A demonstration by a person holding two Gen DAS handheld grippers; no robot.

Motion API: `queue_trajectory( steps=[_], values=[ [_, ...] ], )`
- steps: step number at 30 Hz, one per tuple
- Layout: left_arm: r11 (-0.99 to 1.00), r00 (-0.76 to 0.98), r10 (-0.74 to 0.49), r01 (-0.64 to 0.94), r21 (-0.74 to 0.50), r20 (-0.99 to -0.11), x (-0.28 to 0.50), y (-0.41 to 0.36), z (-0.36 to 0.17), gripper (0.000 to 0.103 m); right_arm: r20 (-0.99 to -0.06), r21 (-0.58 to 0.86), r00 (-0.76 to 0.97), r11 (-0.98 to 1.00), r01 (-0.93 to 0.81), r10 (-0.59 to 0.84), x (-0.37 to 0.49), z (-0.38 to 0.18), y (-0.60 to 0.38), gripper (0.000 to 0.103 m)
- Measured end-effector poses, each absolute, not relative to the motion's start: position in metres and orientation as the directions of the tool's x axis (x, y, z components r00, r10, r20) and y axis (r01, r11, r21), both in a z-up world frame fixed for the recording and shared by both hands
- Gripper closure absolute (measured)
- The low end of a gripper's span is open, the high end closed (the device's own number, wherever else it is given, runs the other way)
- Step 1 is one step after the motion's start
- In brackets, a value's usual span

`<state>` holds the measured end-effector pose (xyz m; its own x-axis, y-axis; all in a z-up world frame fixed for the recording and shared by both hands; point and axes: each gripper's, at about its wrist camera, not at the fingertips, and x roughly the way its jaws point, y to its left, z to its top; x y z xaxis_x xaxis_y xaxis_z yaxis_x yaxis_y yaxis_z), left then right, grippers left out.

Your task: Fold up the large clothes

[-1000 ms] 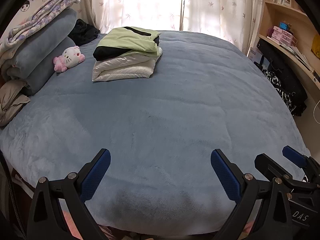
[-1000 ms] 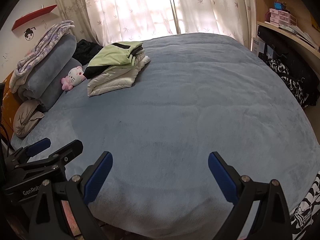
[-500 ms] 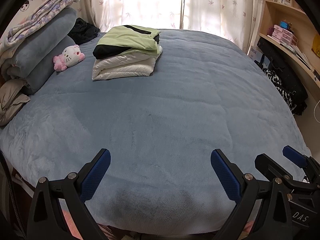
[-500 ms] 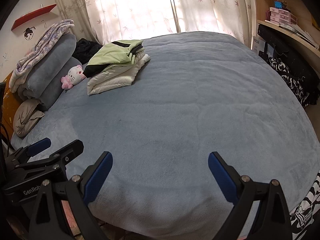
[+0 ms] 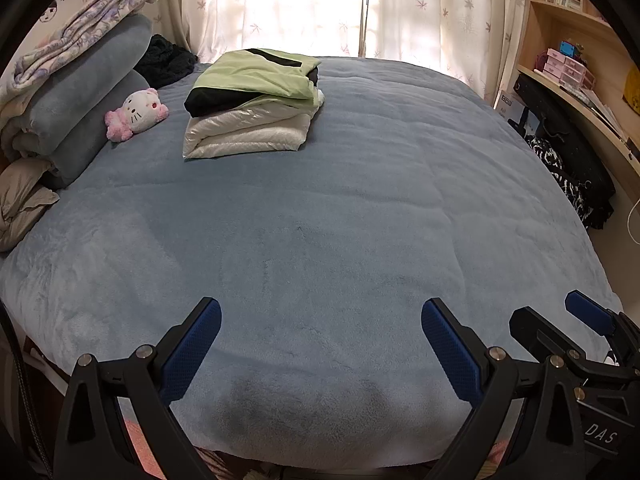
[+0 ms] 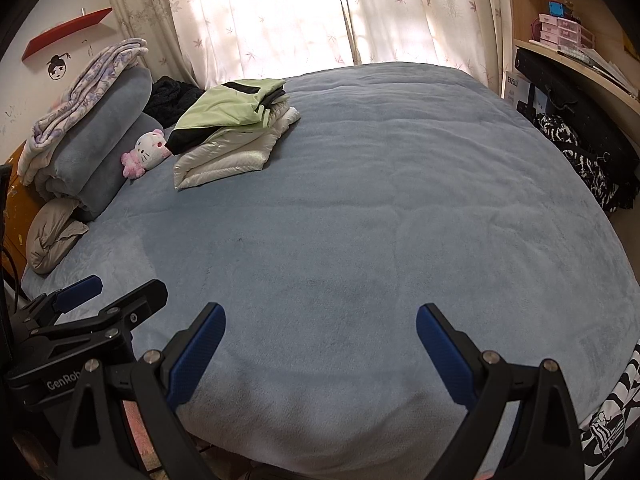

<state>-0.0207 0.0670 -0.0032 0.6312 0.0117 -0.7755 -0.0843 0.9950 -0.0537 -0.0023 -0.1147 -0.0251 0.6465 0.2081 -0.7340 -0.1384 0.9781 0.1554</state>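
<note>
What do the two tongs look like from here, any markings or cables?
Both are black plastic frames with silver screws and blue textured pads on their fingers. The left tongs carry white "GenRob" lettering, seen from the right wrist view; the right tongs show "DAS" on their body in the left wrist view. A dark cable runs beside the left one.

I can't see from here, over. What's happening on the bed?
Left gripper open, right gripper open, both empty. Folded clothes stacked on bed. Nothing in the way.

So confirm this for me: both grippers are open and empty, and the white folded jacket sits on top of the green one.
Wrong order: the green jacket lies on the white jacket, as the left wrist view shows. The left gripper and right gripper are indeed open and empty.
</note>
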Motion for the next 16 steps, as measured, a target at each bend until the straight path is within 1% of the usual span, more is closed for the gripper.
queue_trajectory(
  steps=[16],
  values=[
    [0.995,0.625,0.005,-0.080,-0.058,-0.781,-0.0205,0.0733,-0.0053,0.004,-0.739,0.150,0.642,0.979,-0.141,0.206,-0.0053,-0.0307,-0.1098,0.006]
  ],
)
